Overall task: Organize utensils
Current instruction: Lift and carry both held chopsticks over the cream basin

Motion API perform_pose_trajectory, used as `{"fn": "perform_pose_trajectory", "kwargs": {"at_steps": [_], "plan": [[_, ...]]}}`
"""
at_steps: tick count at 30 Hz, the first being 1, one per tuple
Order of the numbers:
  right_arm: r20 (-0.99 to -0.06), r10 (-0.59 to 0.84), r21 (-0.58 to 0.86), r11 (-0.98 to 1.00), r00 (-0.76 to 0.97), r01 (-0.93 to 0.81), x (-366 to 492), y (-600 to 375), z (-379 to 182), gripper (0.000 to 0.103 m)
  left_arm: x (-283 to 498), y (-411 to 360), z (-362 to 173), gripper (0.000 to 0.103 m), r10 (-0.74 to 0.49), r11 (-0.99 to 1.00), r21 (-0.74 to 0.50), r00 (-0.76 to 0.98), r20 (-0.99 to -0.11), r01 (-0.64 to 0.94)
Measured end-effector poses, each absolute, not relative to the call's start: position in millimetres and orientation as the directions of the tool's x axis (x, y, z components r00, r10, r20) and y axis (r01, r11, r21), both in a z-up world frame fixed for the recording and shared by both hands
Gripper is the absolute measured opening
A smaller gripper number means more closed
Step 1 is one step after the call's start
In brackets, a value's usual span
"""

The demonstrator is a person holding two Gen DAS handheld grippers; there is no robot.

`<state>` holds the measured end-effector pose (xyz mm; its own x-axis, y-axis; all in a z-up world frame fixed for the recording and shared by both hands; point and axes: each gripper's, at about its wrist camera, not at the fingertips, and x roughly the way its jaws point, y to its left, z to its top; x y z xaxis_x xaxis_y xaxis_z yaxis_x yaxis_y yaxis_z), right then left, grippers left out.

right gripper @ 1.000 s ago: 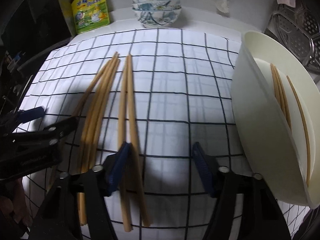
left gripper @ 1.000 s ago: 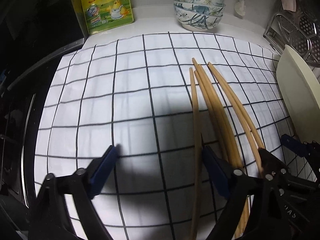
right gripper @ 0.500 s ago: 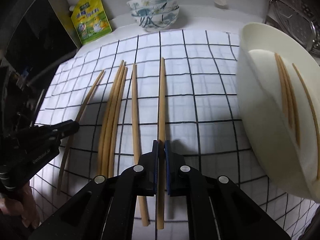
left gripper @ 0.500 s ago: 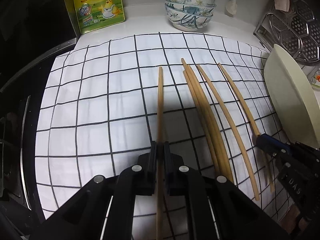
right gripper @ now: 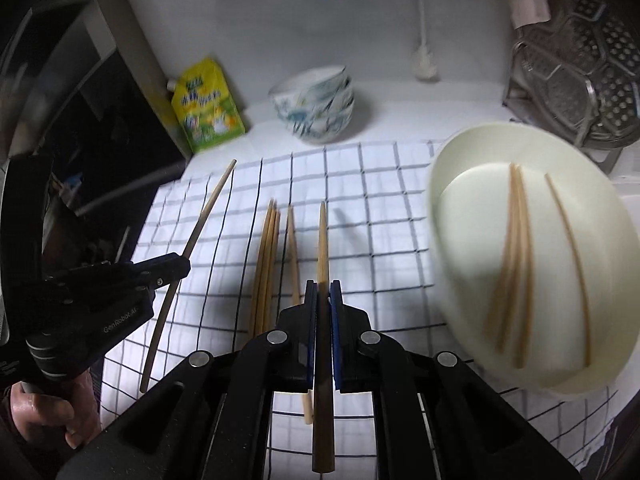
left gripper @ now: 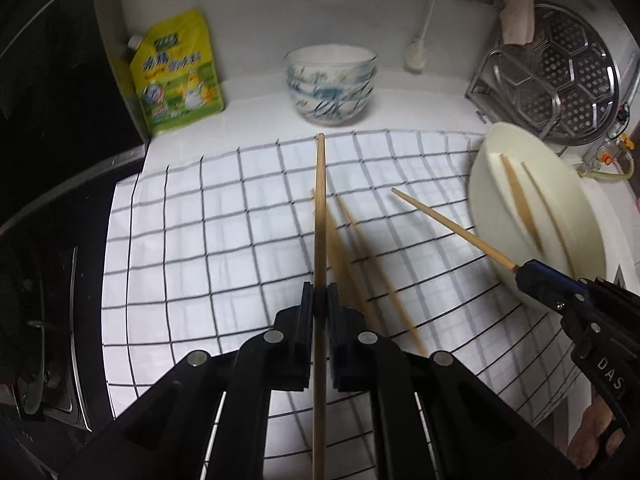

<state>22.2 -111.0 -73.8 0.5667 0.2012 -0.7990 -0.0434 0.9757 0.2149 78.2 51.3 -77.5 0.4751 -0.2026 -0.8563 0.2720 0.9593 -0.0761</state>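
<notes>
My left gripper (left gripper: 320,300) is shut on a wooden chopstick (left gripper: 319,216) and holds it above the checked cloth (left gripper: 200,232). It also shows in the right wrist view (right gripper: 176,268) with its chopstick (right gripper: 200,224). My right gripper (right gripper: 323,292) is shut on another chopstick (right gripper: 322,236), lifted off the cloth; it shows in the left wrist view (left gripper: 528,270) with its chopstick (left gripper: 448,226). Several chopsticks (right gripper: 266,252) lie on the cloth. A cream bowl (right gripper: 472,216) at the right holds three chopsticks (right gripper: 516,248).
Stacked patterned bowls (left gripper: 331,84) and a yellow-green refill pouch (left gripper: 176,76) stand at the back of the counter. A metal steamer rack (left gripper: 560,80) leans at the back right. A dark stove edge (left gripper: 52,280) runs along the left.
Both grippers closed on a chopstick each and have lifted them up off the cloth. Both cameras have risen and tilted back, so more of the back wall shows.
</notes>
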Motion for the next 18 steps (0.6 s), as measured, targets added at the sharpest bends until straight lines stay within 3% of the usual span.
{"fn": "perform_pose_trajectory", "kwargs": {"at_steps": [18], "plan": [[-0.752,0.119,0.218,0.973,0.648,0.074,9,-241,-39,0.006,82,-87,-21,0.007,-0.341,0.900,-0.119,0.508,-0.791,0.419]]}}
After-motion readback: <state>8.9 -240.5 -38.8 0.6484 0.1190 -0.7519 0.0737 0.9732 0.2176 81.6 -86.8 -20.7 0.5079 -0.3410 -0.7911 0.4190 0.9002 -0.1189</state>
